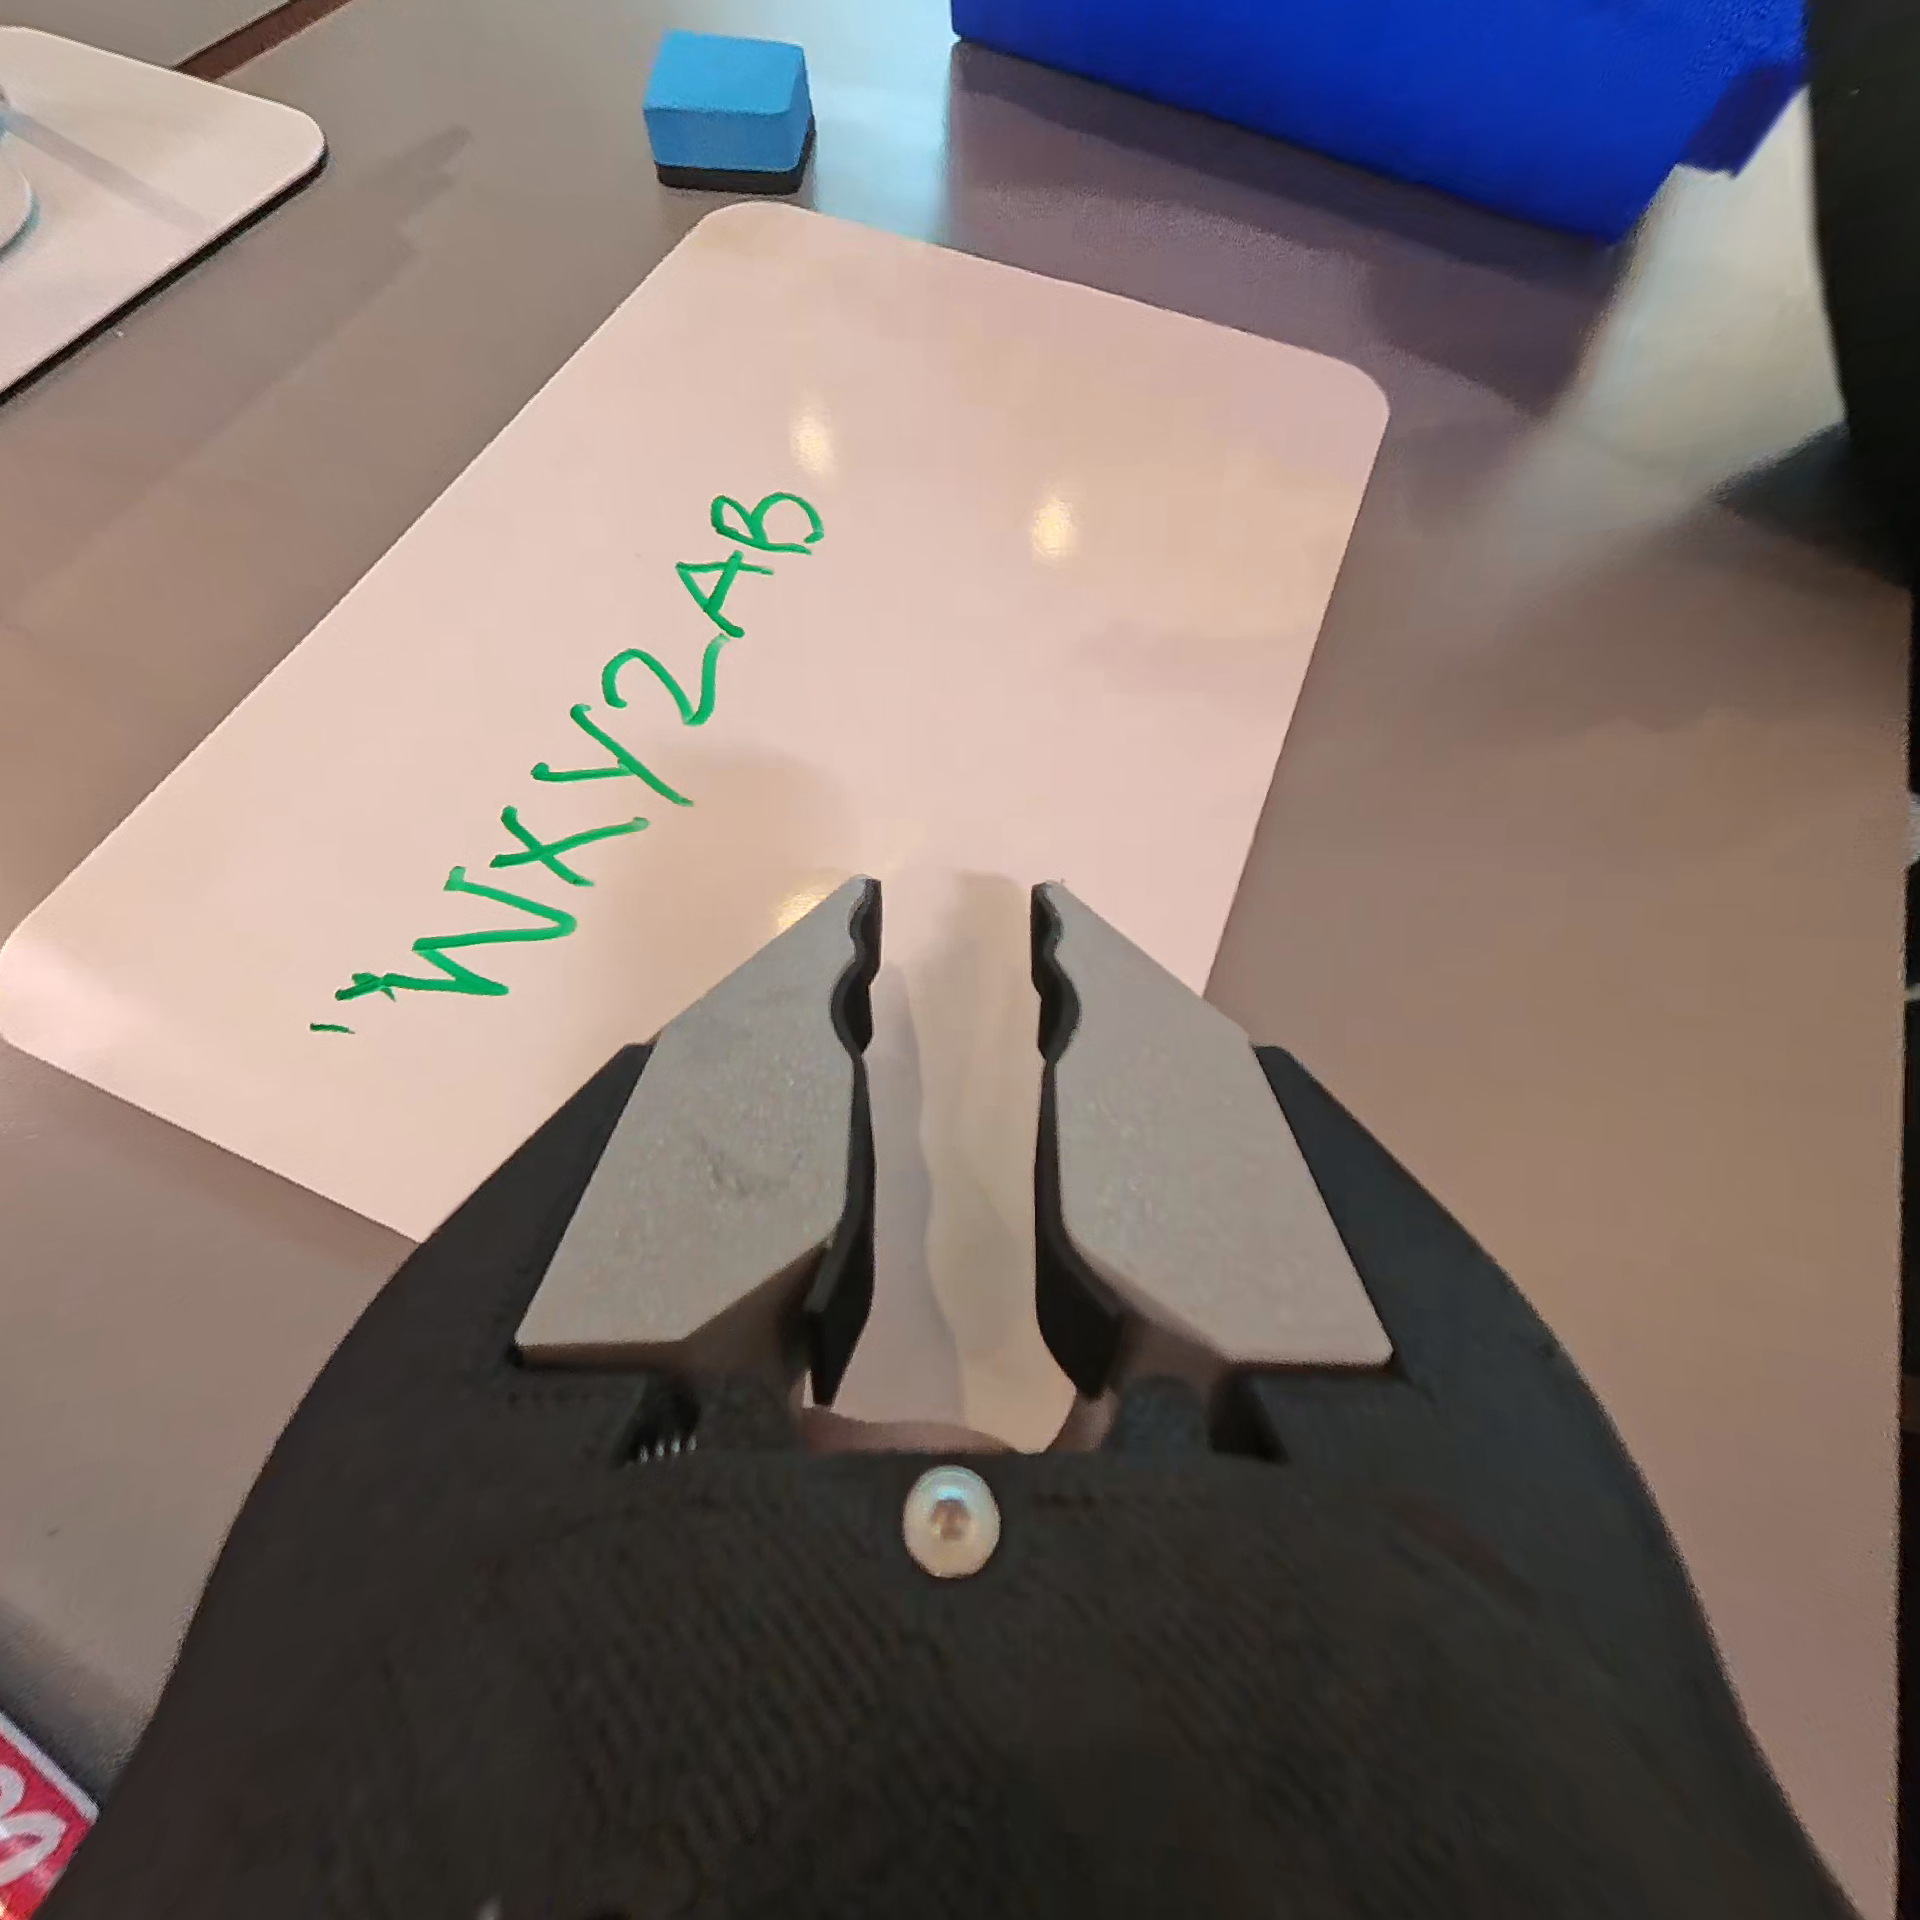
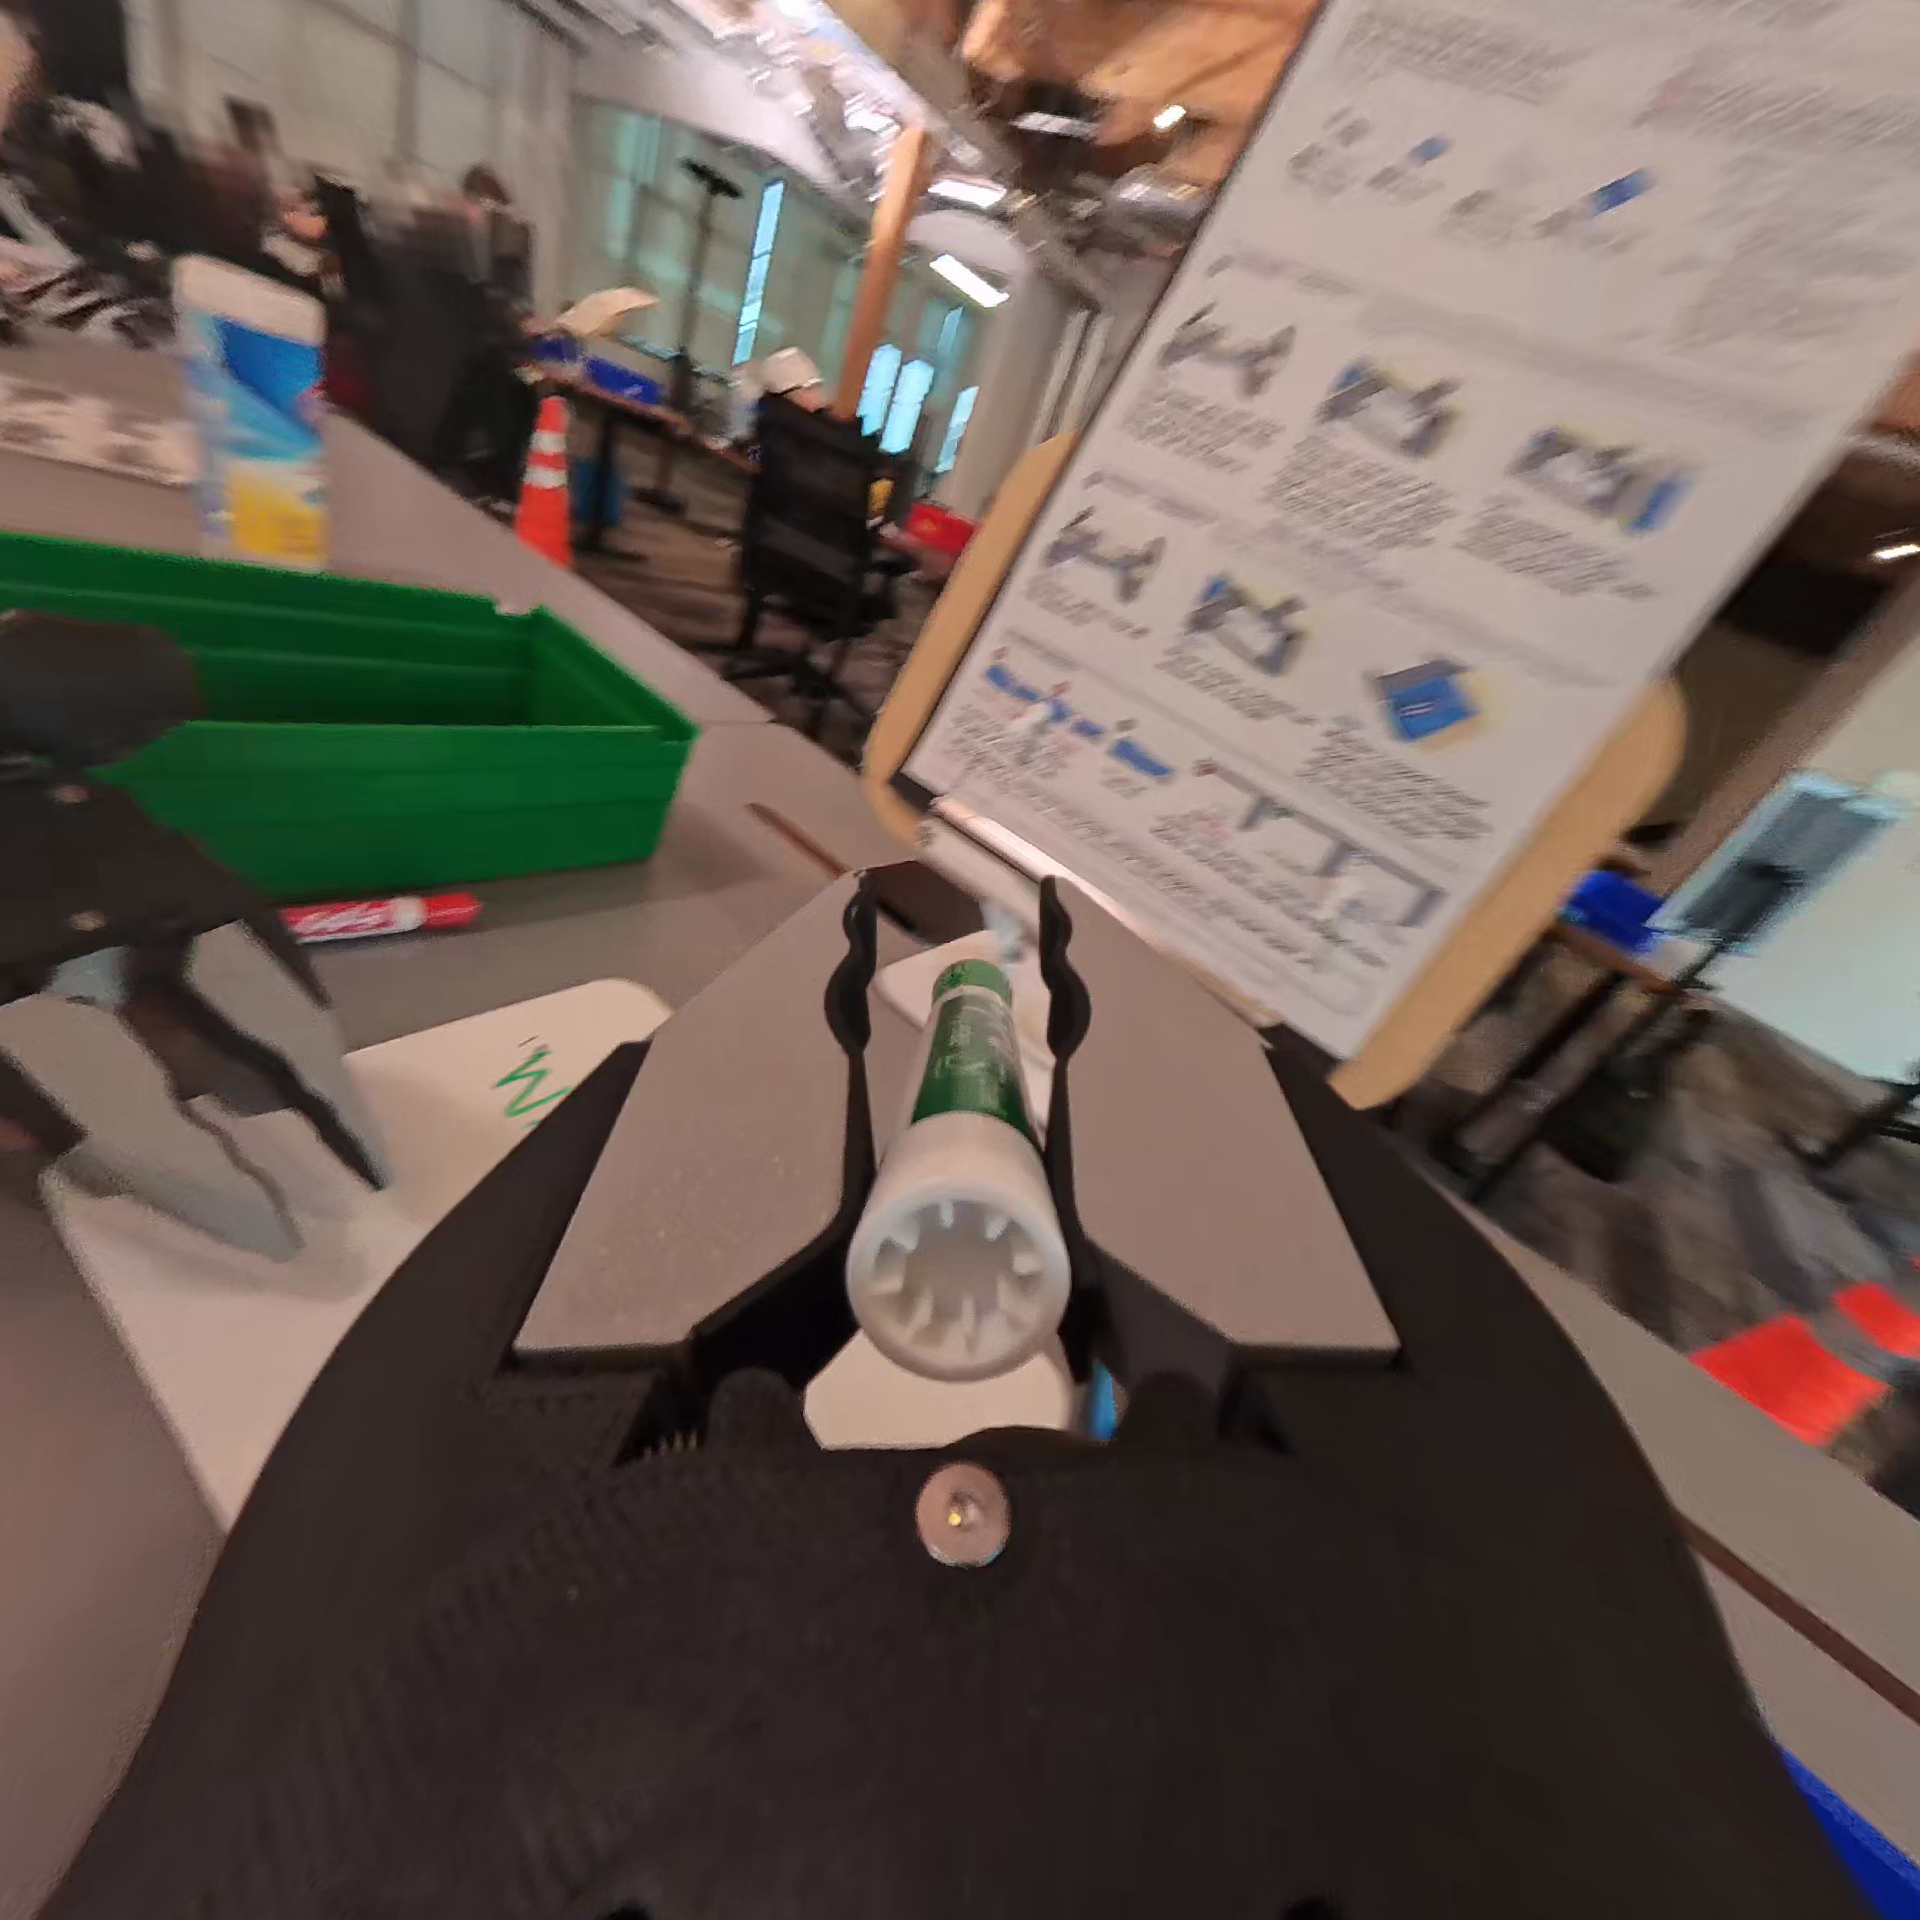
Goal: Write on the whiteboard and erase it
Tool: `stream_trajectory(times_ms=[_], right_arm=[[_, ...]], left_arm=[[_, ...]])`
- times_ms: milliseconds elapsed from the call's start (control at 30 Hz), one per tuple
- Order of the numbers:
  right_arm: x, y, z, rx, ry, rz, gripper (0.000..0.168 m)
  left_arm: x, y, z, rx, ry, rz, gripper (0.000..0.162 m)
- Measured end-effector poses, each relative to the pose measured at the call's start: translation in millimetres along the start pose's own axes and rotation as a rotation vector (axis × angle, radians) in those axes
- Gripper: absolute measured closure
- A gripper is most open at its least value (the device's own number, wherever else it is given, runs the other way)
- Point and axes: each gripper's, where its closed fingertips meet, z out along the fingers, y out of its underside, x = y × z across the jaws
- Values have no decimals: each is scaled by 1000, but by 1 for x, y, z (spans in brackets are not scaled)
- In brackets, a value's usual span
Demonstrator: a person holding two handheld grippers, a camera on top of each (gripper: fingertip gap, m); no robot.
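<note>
Whiteboard (image 1: 935, 623) flat – green-lettered, blue eraser (image 1: 727, 109) beyond

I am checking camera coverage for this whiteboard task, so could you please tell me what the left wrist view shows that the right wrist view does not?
Only the left wrist view shows the blue eraser lying on the table beyond the whiteboard, the blue bin, and the full line of green writing.

Only the right wrist view shows the green marker gripped in the right tool, the green tray, the red marker and the instruction poster.

Both show the whiteboard and the open, empty left tool.
</note>
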Motion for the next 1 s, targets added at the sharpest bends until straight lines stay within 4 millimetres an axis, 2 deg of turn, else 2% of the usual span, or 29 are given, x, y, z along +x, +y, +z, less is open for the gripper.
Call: stream_trajectory(times_ms=[33,133,200,300,433,533,633,733,767,800,833,933,1000], right_arm=[[14,-6,-10,20,51,-4,139],[55,-12,-41,41,167,43,139],[78,-11,-63,20,218,80,139],[116,-3,-102,-24,350,80,139],[155,25,-141,-82,444,170,140],[169,65,-153,-231,453,276,138],[182,108,-161,-394,508,300,139],[172,157,-158,-600,445,388,138],[172,166,-157,-639,449,383,137],[175,168,-157,-654,475,367,137],[179,160,-156,-630,501,344,137],[179,118,-147,-444,521,269,138],[176,104,-145,-412,523,236,135]], left_arm=[[-1,0,0,0,0,-12,136],[-7,-3,-2,25,-15,-36,136],[-23,-16,-11,117,-101,-51,137],[-51,-46,-44,350,-226,-133,139],[-73,-74,-103,631,-339,-173,141],[-79,-76,-117,684,-370,-177,145],[-81,-69,-105,631,-360,-187,144],[-82,-53,-79,488,-353,-193,141],[-82,-46,-70,432,-354,-193,139],[-82,-37,-61,371,-355,-194,138],[-84,-30,-54,318,-365,-194,137],[-78,-16,-36,212,-332,-186,134],[-75,-16,-33,203,-320,-171,134]])
